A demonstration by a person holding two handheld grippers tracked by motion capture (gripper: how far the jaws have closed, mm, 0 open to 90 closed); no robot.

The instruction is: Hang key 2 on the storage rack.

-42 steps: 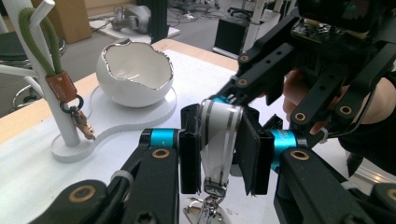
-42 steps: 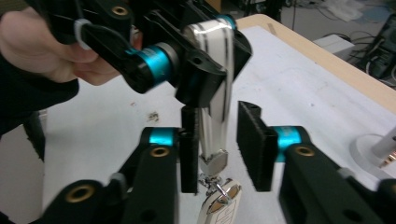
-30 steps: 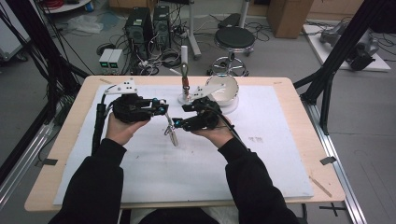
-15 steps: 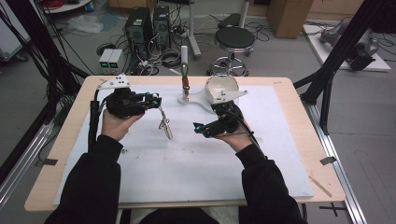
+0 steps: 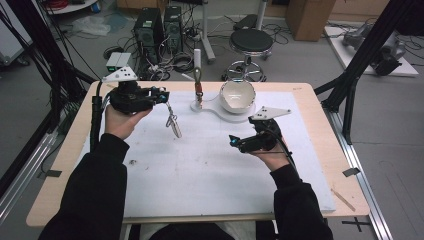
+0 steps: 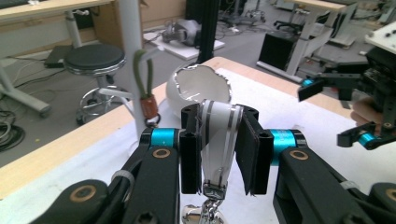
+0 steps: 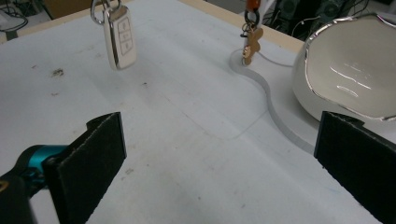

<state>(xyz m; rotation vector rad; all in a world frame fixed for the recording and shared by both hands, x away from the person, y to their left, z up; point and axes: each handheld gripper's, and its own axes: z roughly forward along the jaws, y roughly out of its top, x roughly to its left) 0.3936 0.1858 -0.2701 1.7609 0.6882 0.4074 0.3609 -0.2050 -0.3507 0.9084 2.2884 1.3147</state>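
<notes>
My left gripper (image 5: 161,95) is shut on the pale strap (image 6: 215,122) of a white car key fob (image 5: 175,125), which dangles below it over the white mat. The fob (image 7: 120,43) hangs free in the right gripper view, at its upper left. My right gripper (image 5: 234,142) hovers low over the mat at the centre right. Its jaws have just been opening and now stand wide apart with nothing between them (image 7: 219,158). It also appears at the right of the left gripper view (image 6: 327,114).
A white post (image 5: 198,60) on a flat base (image 5: 212,108) stands at the back centre, with an olive loop and a small charm (image 7: 252,42) hanging from it. A white bowl (image 5: 237,95) sits on the same base. Stool, cables and computer cases lie beyond the table.
The two grippers were together at the fob. The right one let go, opened and moved right and toward the front edge. The left one drew back left with the fob hanging.
</notes>
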